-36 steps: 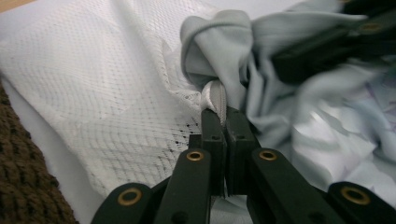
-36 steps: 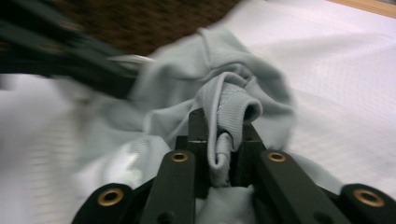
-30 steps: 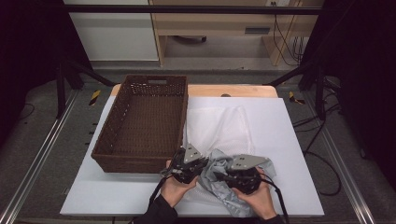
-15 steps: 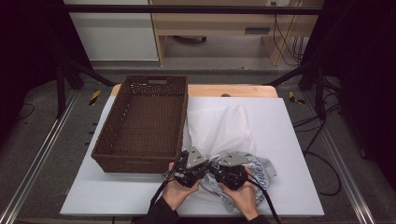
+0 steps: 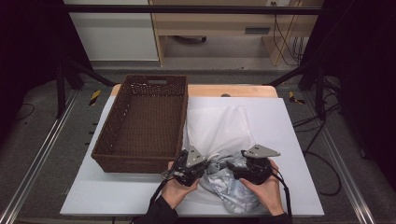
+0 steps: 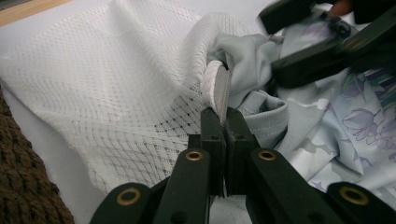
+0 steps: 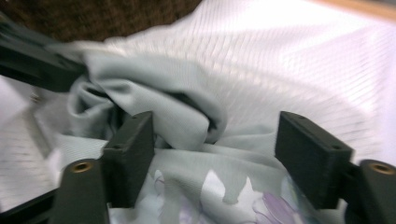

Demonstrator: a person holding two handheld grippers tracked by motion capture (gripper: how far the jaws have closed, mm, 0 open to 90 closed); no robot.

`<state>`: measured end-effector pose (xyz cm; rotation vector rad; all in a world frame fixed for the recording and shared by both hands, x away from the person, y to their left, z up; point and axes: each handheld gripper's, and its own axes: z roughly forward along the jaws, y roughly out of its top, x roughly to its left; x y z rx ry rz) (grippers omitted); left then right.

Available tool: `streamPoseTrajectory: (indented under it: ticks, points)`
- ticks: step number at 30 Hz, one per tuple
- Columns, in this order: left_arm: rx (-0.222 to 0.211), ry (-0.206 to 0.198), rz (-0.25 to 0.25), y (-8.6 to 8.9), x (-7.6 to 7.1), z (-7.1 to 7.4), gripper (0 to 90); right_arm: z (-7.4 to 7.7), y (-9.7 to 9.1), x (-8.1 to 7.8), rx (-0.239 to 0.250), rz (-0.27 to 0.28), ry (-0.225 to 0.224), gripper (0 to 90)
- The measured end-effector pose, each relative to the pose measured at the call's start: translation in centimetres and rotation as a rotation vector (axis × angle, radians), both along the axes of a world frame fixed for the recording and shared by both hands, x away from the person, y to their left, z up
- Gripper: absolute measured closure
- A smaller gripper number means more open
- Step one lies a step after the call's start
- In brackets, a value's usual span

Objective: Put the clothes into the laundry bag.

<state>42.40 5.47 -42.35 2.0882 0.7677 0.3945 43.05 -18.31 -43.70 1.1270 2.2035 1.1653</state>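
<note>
A: White table [image 5: 289, 140], wicker basket [image 5: 144, 126] left. The left gripper [image 6: 219, 112] pinches the mesh bag [image 6: 116, 74] rim; the right gripper [image 7: 212, 140] has just been opening, jaws wide.

B: The grey garment [image 7: 163, 102] sits half in; it could spill out.

My right gripper [image 7: 215, 158] has just been opening its jaws; they now stand wide apart over the grey floral garment [image 5: 233, 186], fabric bunched between them but the pads not pressing it. My right hand [image 5: 264, 189] sits farther from the left gripper [image 5: 189, 165] than half a second ago, when the two nearly touched. The garment is bunched tighter between the hands, its folds pushed toward the mouth of the white mesh bag [image 5: 217, 128].
</note>
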Motion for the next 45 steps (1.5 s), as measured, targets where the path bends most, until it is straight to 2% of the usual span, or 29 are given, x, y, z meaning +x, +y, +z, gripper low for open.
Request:
streamPoseTrajectory:
  ticks: [1, 3, 5, 6, 8, 10, 12, 14, 16, 18, 19, 21, 22, 25, 27, 29, 30, 31, 32, 33, 34, 36, 37, 38, 39, 41, 42, 43, 45]
  points:
    - [0.004, 0.002, 0.000, 0.0, 0.0, 0.0, 88.3, -0.6, 0.3, 0.3, -0.001, 0.020, 0.007, 38.1]
    - [0.005, 0.005, 0.005, 0.0, 0.1, -0.1, 88.3, -1.3, 0.8, 0.5, -0.010, 0.049, 0.011, 56.0]
    - [0.011, 0.006, 0.013, 0.0, 0.1, -0.1, 88.3, -1.1, 1.0, 0.2, -0.017, 0.072, 0.005, 74.6]
    - [0.010, 0.006, 0.017, 0.1, 0.2, -0.1, 88.3, -0.7, 0.9, -0.2, 0.000, 0.098, 0.000, 84.7]
    - [0.003, 0.006, 0.024, 0.2, 0.2, 0.0, 88.3, 0.0, 0.7, -0.7, 0.065, 0.163, 0.004, 86.4]
    - [-0.001, 0.004, 0.029, 0.4, 0.3, 0.1, 88.3, 0.3, 1.1, -1.1, 0.087, 0.226, 0.019, 86.8]
    - [-0.012, 0.004, 0.037, 0.5, 0.3, 0.4, 88.4, 0.1, 2.2, -1.5, 0.081, 0.277, 0.033, 86.9]
    - [-0.027, 0.003, 0.036, 0.7, 0.2, 0.7, 88.4, -0.4, 3.6, -1.6, 0.053, 0.309, 0.048, 86.9]
    - [-0.046, -0.014, 0.020, 0.6, -0.2, 1.3, 88.4, -0.8, 4.7, -1.5, 0.028, 0.314, 0.057, 86.9]
    - [-0.053, -0.038, -0.006, 0.3, -0.8, 1.9, 88.4, -1.4, 5.6, -1.2, -0.006, 0.288, 0.070, 86.8]
    - [-0.058, -0.042, -0.017, 0.0, -1.1, 1.9, 88.4, -1.7, 6.0, -0.9, -0.015, 0.258, 0.061, 86.8]
    - [-0.040, -0.042, -0.030, -0.4, -1.4, 1.8, 88.4, -2.0, 6.0, -0.3, -0.016, 0.168, 0.015, 86.7]
    - [-0.033, -0.044, -0.031, -0.5, -1.4, 1.6, 88.4, -2.1, 5.9, -0.1, -0.008, 0.108, -0.010, 86.5]
    - [-0.012, -0.020, -0.020, -0.6, -0.9, 0.7, 88.4, -2.5, 5.4, 0.4, -0.004, 0.004, -0.055, 85.5]
    - [-0.001, -0.009, -0.014, -0.4, -0.6, 0.3, 88.4, -2.6, 5.1, 0.5, 0.019, 0.000, -0.045, 82.1]
    - [0.004, -0.002, -0.007, -0.2, -0.3, 0.1, 88.4, -2.2, 4.7, 0.5, 0.045, 0.037, -0.011, 72.1]
    - [0.005, -0.002, -0.004, -0.2, -0.3, 0.1, 88.4, -1.7, 4.3, 0.4, 0.063, 0.064, 0.024, 66.3]
    - [0.004, 0.001, 0.001, 0.0, -0.1, 0.0, 88.4, -1.4, 4.0, 0.3, 0.069, 0.072, 0.047, 61.5]
    - [0.006, 0.001, 0.002, 0.0, -0.1, 0.0, 88.3, -0.8, 3.4, -0.2, 0.039, 0.098, 0.062, 56.2]
    - [0.010, 0.000, 0.005, 0.1, 0.0, -0.1, 88.4, -0.6, 3.1, -0.5, 0.026, 0.100, 0.053, 54.7]
    - [0.010, 0.002, 0.008, 0.1, 0.0, -0.1, 88.3, 0.0, 2.2, -0.9, 0.004, 0.096, 0.021, 50.9]
    - [0.014, 0.002, 0.007, 0.0, 0.0, -0.1, 88.3, 0.7, 0.5, -1.2, 0.005, 0.078, -0.002, 40.3]
    - [0.017, -0.002, 0.006, -0.1, -0.1, -0.1, 88.3, 0.9, -0.2, -1.2, 0.003, 0.054, -0.021, 36.2]
    - [0.020, -0.003, 0.005, -0.1, -0.1, -0.2, 88.3, 1.0, -1.4, -1.1, -0.010, 0.004, -0.038, 29.9]
    - [0.023, -0.005, 0.002, -0.2, -0.1, -0.2, 88.3, 1.0, -2.0, -0.9, -0.010, -0.025, -0.034, 24.5]
    - [0.025, -0.001, -0.002, -0.2, -0.1, -0.3, 88.3, 0.3, -3.2, -0.4, -0.019, -0.071, -0.007, 21.9]
    - [0.026, 0.005, -0.002, -0.2, 0.0, -0.4, 88.3, -0.1, -3.3, -0.2, -0.021, -0.071, 0.007, 21.0]
    - [0.029, 0.008, -0.001, -0.3, 0.1, -0.5, 88.3, -0.7, -3.2, 0.1, -0.021, -0.057, 0.042, 21.3]
    - [0.033, 0.013, 0.001, -0.3, 0.2, -0.7, 88.3, -1.6, -2.5, 0.5, -0.010, -0.018, 0.077, 27.0]
